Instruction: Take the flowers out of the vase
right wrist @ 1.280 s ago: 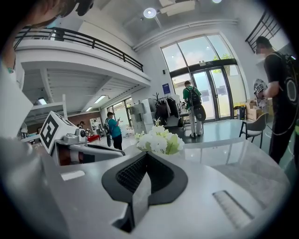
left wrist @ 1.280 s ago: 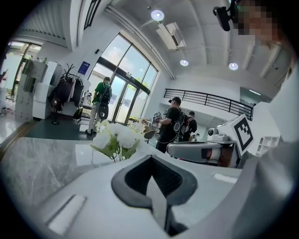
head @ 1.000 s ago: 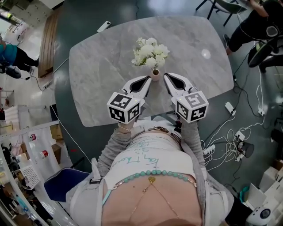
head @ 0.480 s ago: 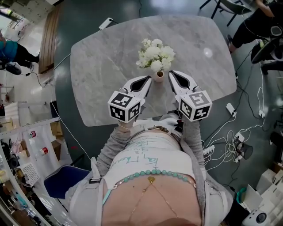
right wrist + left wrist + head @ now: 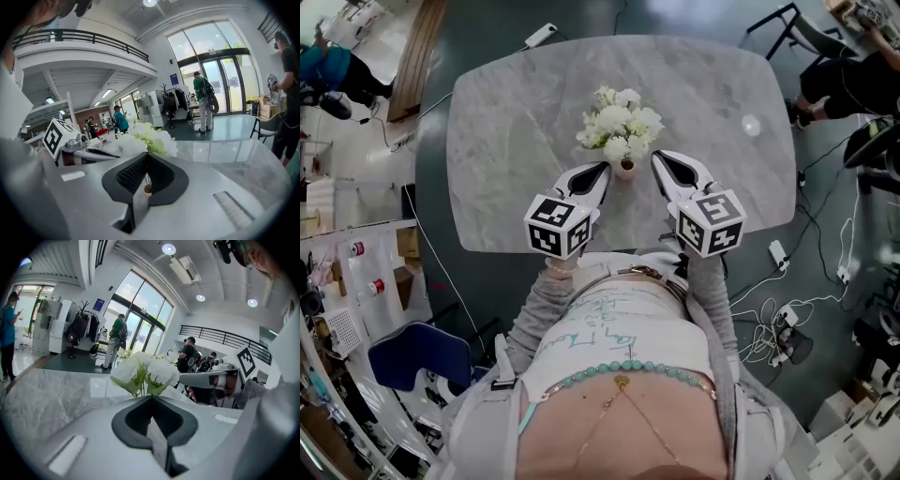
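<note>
A bunch of white flowers (image 5: pixel 619 122) stands in a small pale vase (image 5: pixel 624 168) near the middle of the grey marble table (image 5: pixel 516 141). My left gripper (image 5: pixel 602 170) points at the vase from its left, with its jaws shut and empty. My right gripper (image 5: pixel 657 157) is on the vase's right, also shut and empty. In the left gripper view the flowers (image 5: pixel 146 372) rise just past my shut left gripper (image 5: pixel 151 398), with the right gripper (image 5: pixel 206 379) beyond. In the right gripper view the flowers (image 5: pixel 149 138) and the vase (image 5: pixel 147 188) show beyond my right gripper (image 5: pixel 146 155).
The table's near edge (image 5: pixel 609 246) runs just in front of the person's body. A bright round spot (image 5: pixel 752 125) lies on the table at the right. Cables and a power strip (image 5: pixel 778 254) lie on the floor at the right. A blue chair (image 5: pixel 408 356) stands at the lower left.
The head view has shifted a little. Both grippers stay shut on either side of the vase, and the flowers have not moved in it.
</note>
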`<state>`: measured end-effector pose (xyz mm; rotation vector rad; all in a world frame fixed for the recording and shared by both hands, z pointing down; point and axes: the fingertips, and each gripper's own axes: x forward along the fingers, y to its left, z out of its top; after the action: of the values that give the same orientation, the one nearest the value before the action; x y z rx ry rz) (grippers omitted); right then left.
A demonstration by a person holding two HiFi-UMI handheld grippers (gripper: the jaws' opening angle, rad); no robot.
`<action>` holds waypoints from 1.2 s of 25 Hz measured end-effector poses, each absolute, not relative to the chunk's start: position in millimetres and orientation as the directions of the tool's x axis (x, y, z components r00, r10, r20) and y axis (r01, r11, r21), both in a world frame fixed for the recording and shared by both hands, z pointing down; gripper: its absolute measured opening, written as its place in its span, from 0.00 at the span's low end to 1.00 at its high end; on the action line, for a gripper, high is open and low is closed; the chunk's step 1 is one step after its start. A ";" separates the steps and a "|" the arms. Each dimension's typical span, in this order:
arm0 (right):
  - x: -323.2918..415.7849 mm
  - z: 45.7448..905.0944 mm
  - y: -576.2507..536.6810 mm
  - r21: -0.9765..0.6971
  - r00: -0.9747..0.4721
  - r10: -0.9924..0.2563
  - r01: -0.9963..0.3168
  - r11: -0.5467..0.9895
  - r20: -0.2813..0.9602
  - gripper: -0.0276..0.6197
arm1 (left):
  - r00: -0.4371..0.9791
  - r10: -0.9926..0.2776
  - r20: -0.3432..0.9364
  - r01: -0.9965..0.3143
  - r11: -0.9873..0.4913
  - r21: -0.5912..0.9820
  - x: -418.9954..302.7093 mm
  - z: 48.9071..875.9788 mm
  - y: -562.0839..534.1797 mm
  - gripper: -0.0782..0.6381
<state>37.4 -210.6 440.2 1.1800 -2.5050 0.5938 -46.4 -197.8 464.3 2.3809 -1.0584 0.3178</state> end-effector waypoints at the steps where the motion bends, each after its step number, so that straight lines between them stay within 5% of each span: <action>1: 38.5 440.3 -212.0 -0.235 -0.623 -0.646 -0.775 0.587 0.441 0.08 | 0.658 -0.633 0.409 -0.753 -0.556 0.352 -44.6 465.5 -198.5 0.11; 30: 53.7 453.2 -210.7 -0.257 -0.691 -0.558 -0.705 0.661 0.459 0.09 | 0.557 -0.671 0.490 -0.830 -0.470 0.301 -21.8 503.5 -206.0 0.11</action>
<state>53.7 -210.7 453.2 1.0014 -2.5377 0.6005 -21.8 -206.0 503.5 2.2852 -1.2058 0.4159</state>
